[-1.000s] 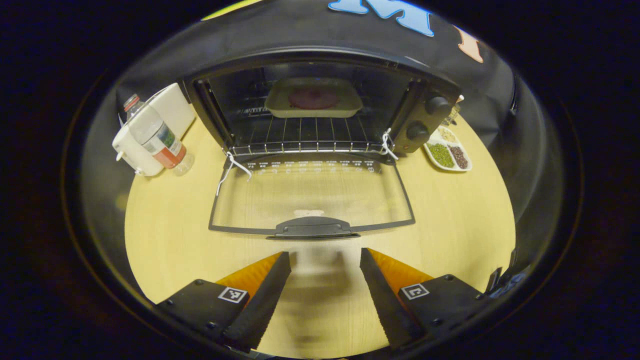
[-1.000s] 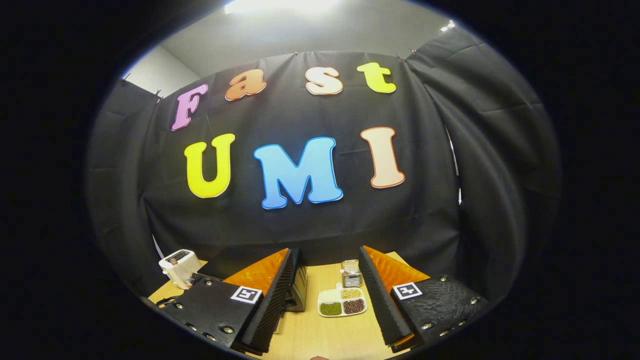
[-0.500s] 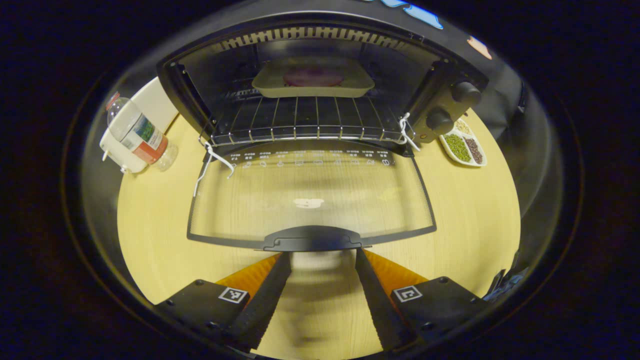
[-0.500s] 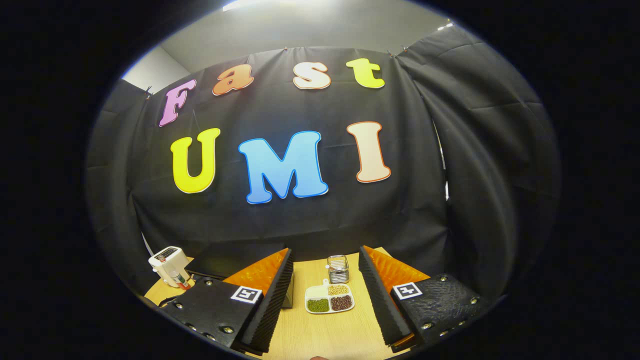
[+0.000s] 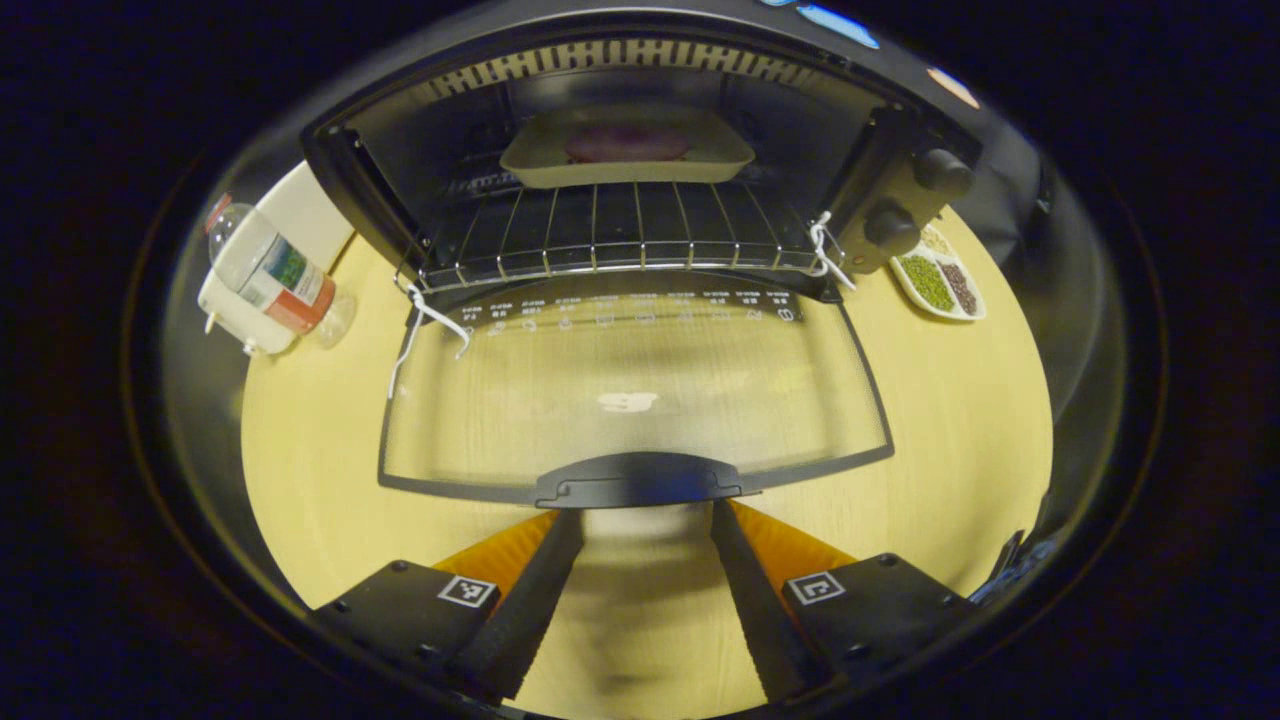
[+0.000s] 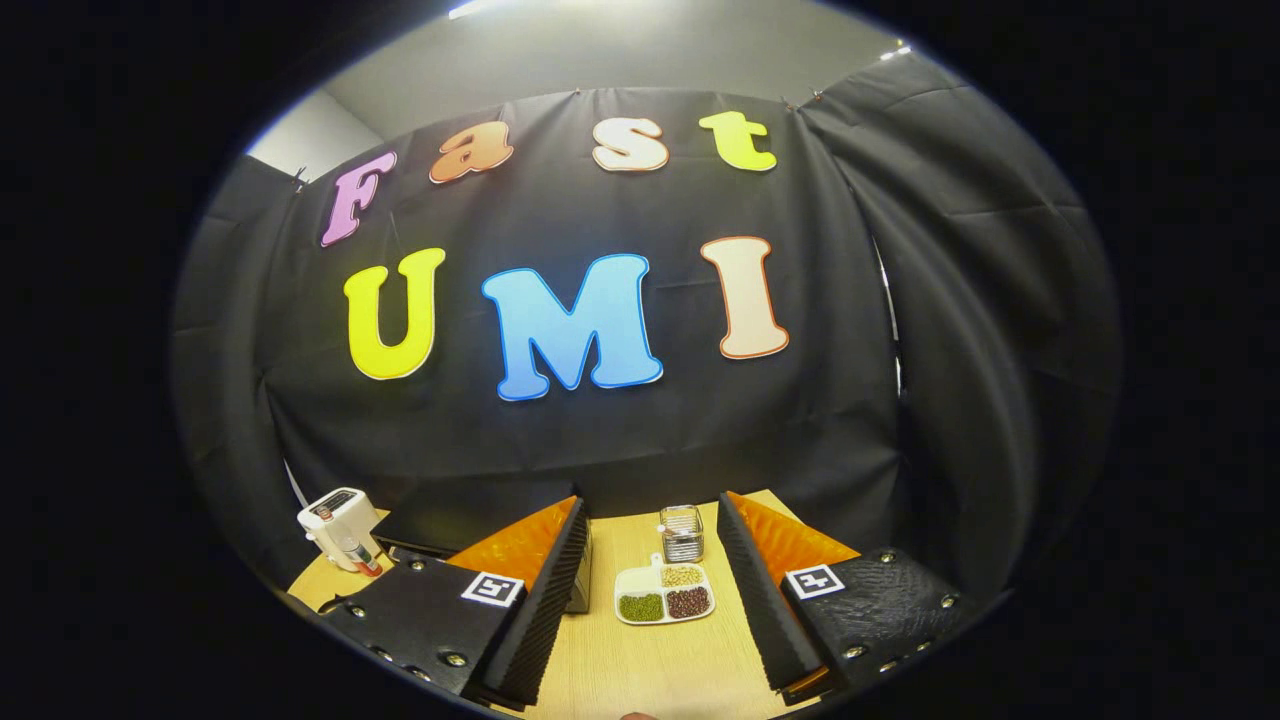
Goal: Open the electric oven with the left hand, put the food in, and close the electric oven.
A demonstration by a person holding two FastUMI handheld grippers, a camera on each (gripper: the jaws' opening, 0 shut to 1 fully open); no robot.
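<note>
The black electric oven (image 5: 900, 190) stands open in the left gripper view, its glass door (image 5: 630, 390) lying flat on the wooden table. A beige tray (image 5: 627, 172) holding a dark reddish piece of food (image 5: 625, 143) rests on the wire rack deep inside. My left gripper (image 5: 645, 515) is open, its tips right at the near edge of the door handle (image 5: 638, 482), nothing between them. In the right gripper view my right gripper (image 6: 650, 510) is open and empty, raised above the table to the right of the oven's top (image 6: 480, 512).
A clear bottle (image 5: 270, 270) and a white appliance (image 5: 300, 210) stand left of the oven. A divided plate of beans (image 5: 940, 285) lies to its right, with a small metal cup (image 6: 682, 533) behind it. Bare table (image 5: 950, 430) flanks the door.
My left gripper has moved forward until its tips reach the door handle, with its fingers a little closer together. The right gripper has barely shifted. The oven door stays down.
</note>
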